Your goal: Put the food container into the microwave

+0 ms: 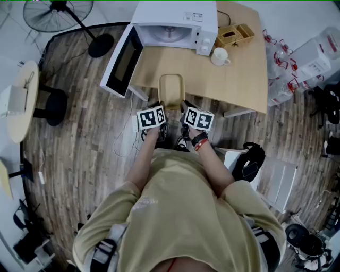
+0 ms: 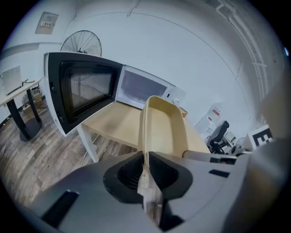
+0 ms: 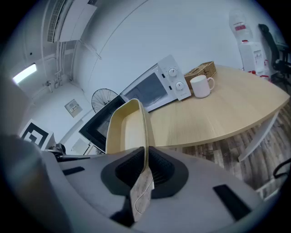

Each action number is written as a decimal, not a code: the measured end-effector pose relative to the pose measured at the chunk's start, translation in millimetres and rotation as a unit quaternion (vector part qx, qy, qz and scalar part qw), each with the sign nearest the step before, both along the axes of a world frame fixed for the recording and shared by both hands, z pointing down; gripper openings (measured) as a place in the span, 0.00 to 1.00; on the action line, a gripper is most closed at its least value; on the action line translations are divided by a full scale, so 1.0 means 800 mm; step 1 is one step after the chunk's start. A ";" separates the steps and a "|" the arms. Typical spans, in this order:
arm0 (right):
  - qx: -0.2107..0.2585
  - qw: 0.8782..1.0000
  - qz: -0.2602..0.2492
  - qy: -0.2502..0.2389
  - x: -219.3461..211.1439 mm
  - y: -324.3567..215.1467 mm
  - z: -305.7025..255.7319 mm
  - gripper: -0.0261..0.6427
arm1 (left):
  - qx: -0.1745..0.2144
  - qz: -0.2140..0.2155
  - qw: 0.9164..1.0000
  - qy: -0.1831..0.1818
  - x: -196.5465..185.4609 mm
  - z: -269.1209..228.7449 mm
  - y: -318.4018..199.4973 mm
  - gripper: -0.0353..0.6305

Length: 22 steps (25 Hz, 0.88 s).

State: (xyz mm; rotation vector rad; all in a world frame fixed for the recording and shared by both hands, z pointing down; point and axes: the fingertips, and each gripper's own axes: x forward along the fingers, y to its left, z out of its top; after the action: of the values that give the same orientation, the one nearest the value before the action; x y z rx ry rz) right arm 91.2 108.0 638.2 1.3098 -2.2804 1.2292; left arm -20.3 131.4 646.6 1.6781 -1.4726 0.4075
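Note:
An empty beige food container (image 1: 171, 89) hangs over the near edge of the wooden table (image 1: 239, 85), held between both grippers. My left gripper (image 1: 159, 109) is shut on its left rim (image 2: 143, 136). My right gripper (image 1: 183, 110) is shut on the right rim (image 3: 144, 136). The white microwave (image 1: 175, 26) stands at the table's far left with its door (image 1: 123, 62) swung wide open toward the left. Its cavity shows in the left gripper view (image 2: 138, 86), ahead of the container.
A white mug (image 1: 220, 56) and a small wooden box (image 1: 234, 36) stand right of the microwave. A floor fan (image 1: 64, 16) stands at the far left. A black backpack (image 1: 247, 162) rests on a white chair at the right. A round side table (image 1: 21, 101) is at left.

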 end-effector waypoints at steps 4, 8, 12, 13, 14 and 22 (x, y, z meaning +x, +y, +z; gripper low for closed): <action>-0.024 1.000 0.003 0.012 -0.005 -0.012 0.011 0.11 | -0.023 0.002 1.000 0.004 -0.004 0.012 -0.012 0.14; -0.040 0.999 0.016 0.012 -0.008 -0.045 0.021 0.11 | -0.034 0.008 0.999 0.026 -0.009 0.021 -0.044 0.14; -0.050 0.998 0.021 0.015 -0.022 -0.079 0.023 0.11 | -0.049 0.005 0.997 0.052 -0.022 0.025 -0.082 0.14; -0.051 0.998 0.022 0.015 -0.027 -0.090 0.022 0.11 | -0.050 0.005 0.997 0.054 -0.027 0.025 -0.093 0.14; -0.051 0.998 0.023 0.014 -0.032 -0.103 0.021 0.11 | -0.051 0.006 0.997 0.056 -0.031 0.024 -0.106 0.14; -0.062 0.997 0.042 0.008 -0.070 -0.184 0.023 0.11 | -0.057 0.018 0.996 0.072 -0.070 0.024 -0.190 0.14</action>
State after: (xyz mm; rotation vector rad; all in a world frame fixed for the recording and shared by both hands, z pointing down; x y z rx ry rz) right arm 35.0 -39.5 656.5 1.3768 -2.1217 1.3582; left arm -76.4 -20.6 666.2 1.6120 -1.2913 0.3738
